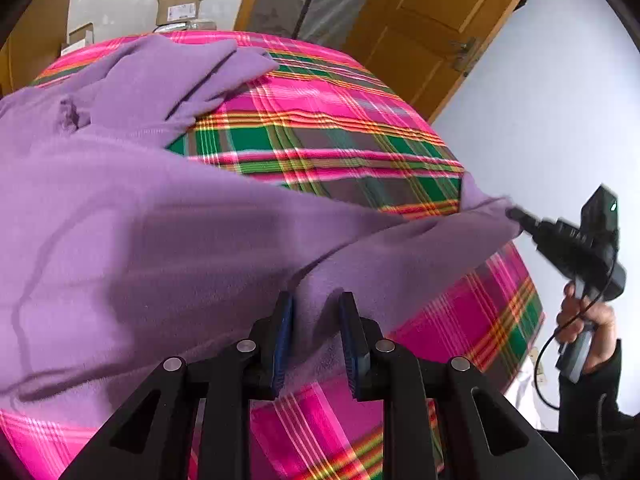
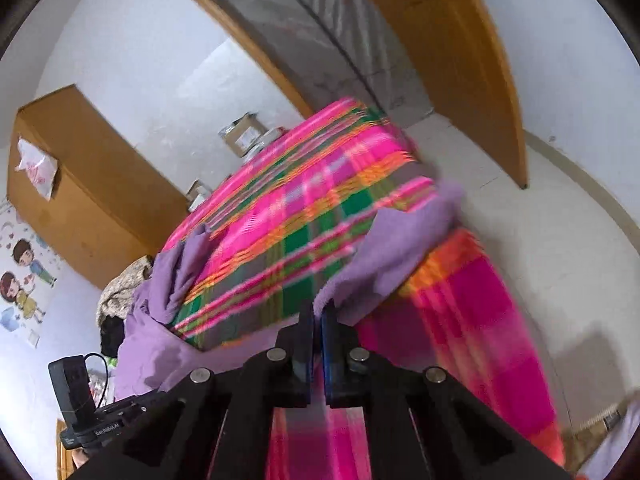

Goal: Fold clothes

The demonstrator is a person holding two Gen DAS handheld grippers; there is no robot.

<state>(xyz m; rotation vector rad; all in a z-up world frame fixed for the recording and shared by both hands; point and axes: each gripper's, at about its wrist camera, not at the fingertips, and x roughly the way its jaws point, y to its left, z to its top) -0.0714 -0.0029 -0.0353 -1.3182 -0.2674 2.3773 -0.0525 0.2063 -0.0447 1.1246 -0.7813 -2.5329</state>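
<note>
purple garment: 1 | plaid bedcover: 1 | grippers: 2, left gripper, right gripper | cardboard boxes: 2 | wooden door: 1 | wardrobe: 1

A purple garment drapes across the plaid-covered bed. The left claw pinches its fold at lower centre; the right claw grips its edge at right.
</note>
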